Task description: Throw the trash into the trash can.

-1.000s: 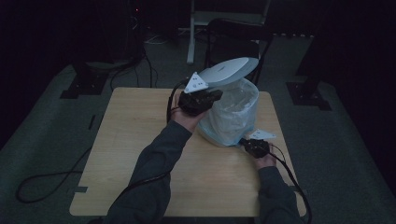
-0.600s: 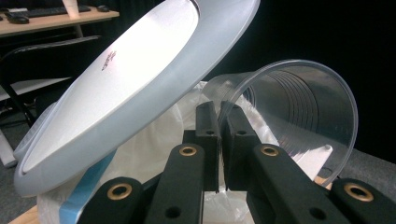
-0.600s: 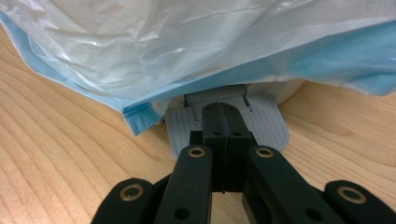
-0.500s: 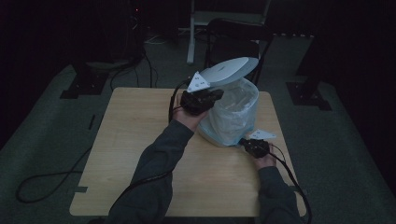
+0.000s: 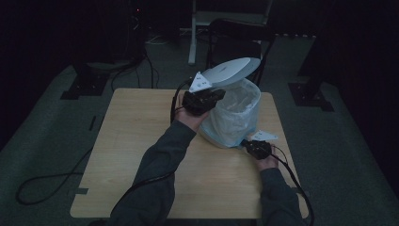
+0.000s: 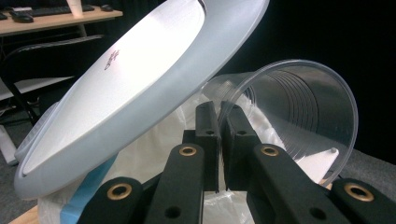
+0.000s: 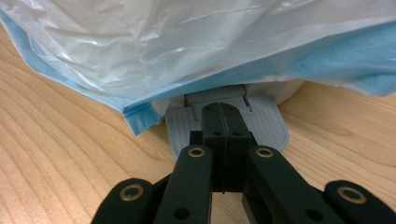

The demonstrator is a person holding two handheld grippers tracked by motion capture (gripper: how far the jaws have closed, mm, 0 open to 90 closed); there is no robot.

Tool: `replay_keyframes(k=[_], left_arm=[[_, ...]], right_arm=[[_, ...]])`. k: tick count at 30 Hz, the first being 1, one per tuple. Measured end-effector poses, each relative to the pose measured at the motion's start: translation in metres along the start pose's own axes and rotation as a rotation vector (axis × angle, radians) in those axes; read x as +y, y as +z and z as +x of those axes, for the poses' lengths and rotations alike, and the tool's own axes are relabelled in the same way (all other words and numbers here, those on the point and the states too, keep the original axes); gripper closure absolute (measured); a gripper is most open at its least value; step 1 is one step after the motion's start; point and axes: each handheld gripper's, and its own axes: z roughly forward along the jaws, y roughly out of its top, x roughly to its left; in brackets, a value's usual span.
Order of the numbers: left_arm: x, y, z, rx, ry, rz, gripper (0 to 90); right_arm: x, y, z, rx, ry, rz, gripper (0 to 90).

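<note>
Clear thin plastic is what your left hand-held gripper (image 6: 219, 122) holds: a disposable cup (image 6: 299, 116), pinched by its rim between the two black jaws, which are closed on the wall of it. You can judge this cup as very light and quite soft; the wall bends easily and can crack if you squeeze hard, and the smooth plastic may slip. The rim is the stiffest part, so the hold you have there is a sensible one. The cup lies on its side in the grip, its mouth turned toward the camera of the left gripper view, and it hangs just over the open top of the pedal bin (image 5: 233, 117), under the raised grey lid (image 6: 126, 88). The bin stands on the far right part of the table (image 5: 141, 141), lined with a white bag (image 6: 154, 154) whose loose edge falls over a blue one (image 7: 327, 51). Your right hand-held gripper (image 7: 223, 114) is low at the foot of the bin, its jaws together with nothing between them, the tips resting on the grey pedal (image 7: 268, 126); I judge that this pressure keeps the lid up. In the high view the left hand-held gripper (image 5: 209, 96) is at the near rim of the bin and the right hand-held gripper (image 5: 251, 146) is touching its base.
</note>
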Motion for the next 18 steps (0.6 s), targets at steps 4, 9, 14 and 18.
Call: replay_keyframes(k=[4,9,14,18], left_arm=[[0.0000,-0.0003,0.0010,0.002,0.000,-0.002,86.9],[0.0001,0.0006,0.0013,0.000,-0.005,-0.003,86.9],[-0.0007,0.0012,0.0013,-0.008,-0.007,-0.006,82.2],[-0.0005,-0.0004,0.0011,-0.007,-0.003,-0.010,75.3]], right_arm=[[0.0000,0.0000,0.0000,0.000,-0.001,0.000,90.0],[0.0000,0.0000,0.0000,0.000,-0.001,0.000,90.0],[0.0000,0.0000,0.0000,0.000,-0.001,0.000,90.0],[0.0000,0.0000,0.0001,-0.001,-0.001,0.000,90.0]])
